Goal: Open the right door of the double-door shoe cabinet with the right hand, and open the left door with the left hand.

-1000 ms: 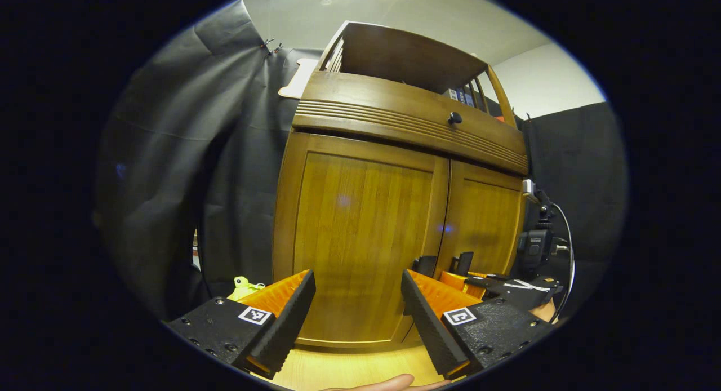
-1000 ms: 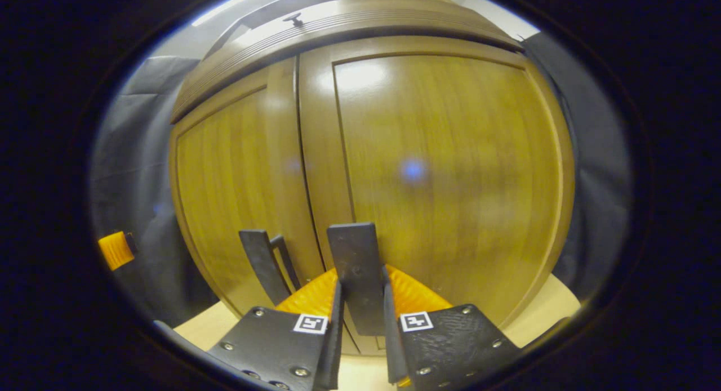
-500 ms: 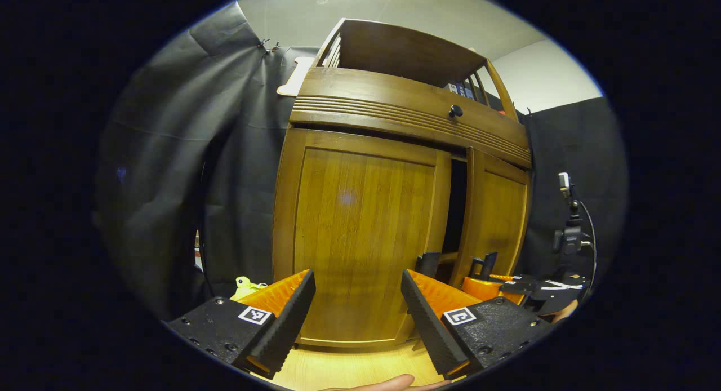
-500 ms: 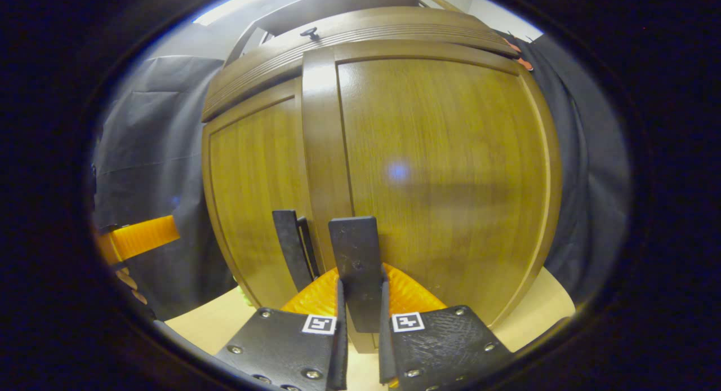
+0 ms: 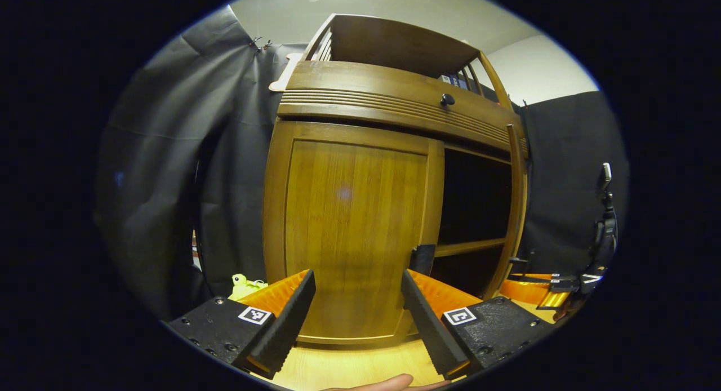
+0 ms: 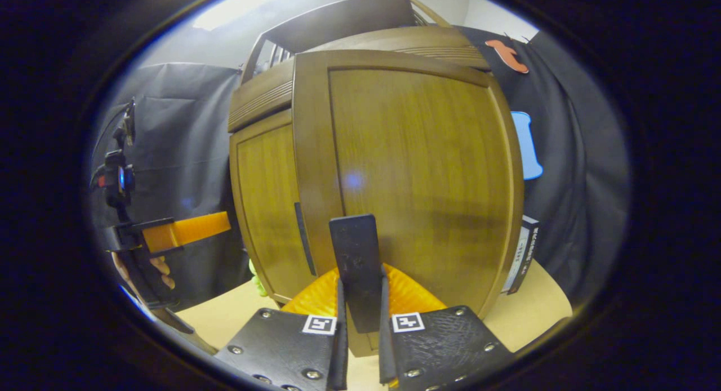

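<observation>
Wooden and glossy, the shoe cabinet [image 5: 360, 210] stands on a pale floor [image 6: 541, 306] just ahead of both your grippers. Your right gripper [image 6: 360, 346] is clamped on the dark handle [image 6: 355, 261] of the right door [image 6: 417, 171], which stands swung well out; pull too hard and you strain the hinge or tip the cabinet. Your left gripper [image 5: 355, 312] hangs open and empty in front of the shut left door [image 5: 349, 227]. Its handle [image 5: 422, 260] sits at the inner edge; a skewed approach could glance off. Shelves inside look dark, probably empty.
</observation>
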The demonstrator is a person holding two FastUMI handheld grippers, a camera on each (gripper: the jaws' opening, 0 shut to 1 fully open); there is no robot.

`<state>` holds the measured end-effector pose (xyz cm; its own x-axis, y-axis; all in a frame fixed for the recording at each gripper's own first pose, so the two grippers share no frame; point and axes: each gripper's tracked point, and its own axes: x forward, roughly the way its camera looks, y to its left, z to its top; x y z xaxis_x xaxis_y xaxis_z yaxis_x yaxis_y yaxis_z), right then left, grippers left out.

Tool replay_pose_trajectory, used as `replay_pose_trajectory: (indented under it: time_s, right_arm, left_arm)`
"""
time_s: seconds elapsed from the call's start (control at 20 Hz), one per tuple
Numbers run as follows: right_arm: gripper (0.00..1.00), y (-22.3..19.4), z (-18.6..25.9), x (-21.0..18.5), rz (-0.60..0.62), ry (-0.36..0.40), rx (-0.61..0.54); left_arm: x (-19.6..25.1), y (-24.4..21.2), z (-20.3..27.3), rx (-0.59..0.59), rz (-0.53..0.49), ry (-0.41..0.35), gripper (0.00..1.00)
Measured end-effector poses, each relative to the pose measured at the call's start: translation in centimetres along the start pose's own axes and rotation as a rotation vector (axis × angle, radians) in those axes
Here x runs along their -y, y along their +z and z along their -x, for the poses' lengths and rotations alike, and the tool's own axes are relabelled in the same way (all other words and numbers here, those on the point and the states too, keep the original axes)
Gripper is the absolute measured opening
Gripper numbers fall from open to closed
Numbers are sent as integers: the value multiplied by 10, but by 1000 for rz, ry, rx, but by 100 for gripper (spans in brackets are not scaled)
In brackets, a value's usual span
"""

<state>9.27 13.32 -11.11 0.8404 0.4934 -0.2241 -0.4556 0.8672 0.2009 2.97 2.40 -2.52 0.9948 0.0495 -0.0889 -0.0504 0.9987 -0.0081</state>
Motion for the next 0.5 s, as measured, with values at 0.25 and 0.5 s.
replay_pose_trajectory:
  time_s: [0.25, 0.5]
  right_arm:
    - [22, -1, 22, 11, 8, -23, -11]
    - [22, -2, 50, 24, 25, -41, -11]
  left_arm:
    - [-1, -2, -3, -8, -5, 11, 95]
    - [3, -3, -1, -4, -16, 3, 95]
